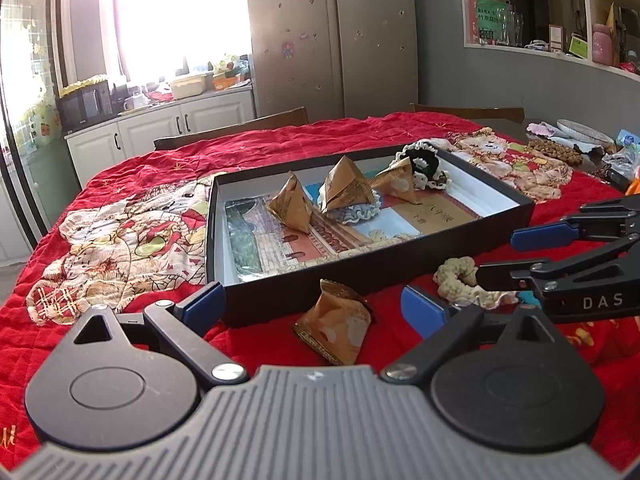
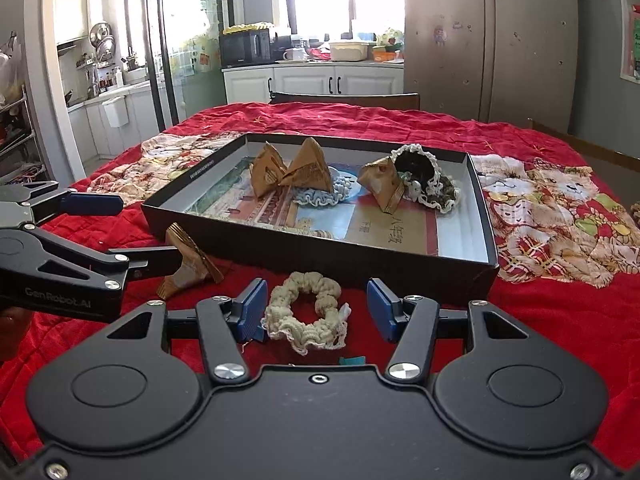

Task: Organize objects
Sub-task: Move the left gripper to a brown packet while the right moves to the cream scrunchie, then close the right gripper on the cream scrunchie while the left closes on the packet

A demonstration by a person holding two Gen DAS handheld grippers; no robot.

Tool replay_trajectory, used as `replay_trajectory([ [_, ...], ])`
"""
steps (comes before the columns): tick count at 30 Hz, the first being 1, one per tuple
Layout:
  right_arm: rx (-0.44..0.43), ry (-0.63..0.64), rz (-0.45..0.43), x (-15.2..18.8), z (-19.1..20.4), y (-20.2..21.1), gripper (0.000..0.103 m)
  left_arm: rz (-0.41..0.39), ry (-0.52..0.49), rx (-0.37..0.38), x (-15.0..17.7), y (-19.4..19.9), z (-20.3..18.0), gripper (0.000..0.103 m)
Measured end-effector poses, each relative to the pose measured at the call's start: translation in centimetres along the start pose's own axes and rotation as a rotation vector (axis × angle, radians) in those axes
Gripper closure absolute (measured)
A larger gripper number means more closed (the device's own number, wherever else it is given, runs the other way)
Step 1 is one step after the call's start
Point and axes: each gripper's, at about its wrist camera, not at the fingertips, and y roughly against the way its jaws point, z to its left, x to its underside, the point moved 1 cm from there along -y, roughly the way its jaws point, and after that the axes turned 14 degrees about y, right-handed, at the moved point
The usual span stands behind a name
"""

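Observation:
A shallow black box (image 1: 304, 280) (image 2: 486, 240) lies on the red quilt. Inside are three gold pyramid packets (image 1: 346, 190) (image 2: 306, 168), a blue scrunchie (image 2: 320, 196) and a black-and-cream scrunchie (image 2: 424, 176). A fourth gold packet (image 1: 334, 330) (image 2: 188, 264) lies on the quilt in front of the box, between the open jaws of my left gripper (image 1: 316, 308). A cream scrunchie (image 2: 306, 312) (image 1: 460, 280) lies between the open jaws of my right gripper (image 2: 316, 308). Neither gripper holds anything.
The red quilt with bear patches (image 1: 120, 240) (image 2: 560, 216) covers the table. Wooden chair backs (image 2: 344, 100) stand at the far edge. Snacks and a plate (image 1: 576, 140) clutter the far right. Fridge and kitchen counter stand behind.

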Motion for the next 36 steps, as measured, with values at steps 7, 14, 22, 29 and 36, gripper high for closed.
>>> replay_trajectory([
  [7, -0.004, -0.014, 0.026, 0.8, -0.2, -0.8, 0.050, 0.021, -0.005, -0.008, 0.7, -1.1, 0.2, 0.004],
  [14, -0.011, -0.020, 0.033, 1.0, 0.0, -1.4, 0.050, 0.032, -0.009, -0.005, 1.2, -1.9, 0.1, 0.005],
  [22, 0.007, -0.013, 0.049, 1.1, 0.0, -2.1, 0.054, 0.060, 0.010, -0.010, 1.4, -2.9, 0.4, 0.015],
  [29, -0.007, 0.000, 0.060, 1.1, 0.1, -2.6, 0.064, 0.086, 0.016, -0.005, 1.7, -3.5, 0.4, 0.026],
  [36, -0.016, 0.002, 0.054, 1.1, 0.1, -2.5, 0.074, 0.103, 0.027, 0.007, 1.7, -3.7, 0.5, 0.039],
])
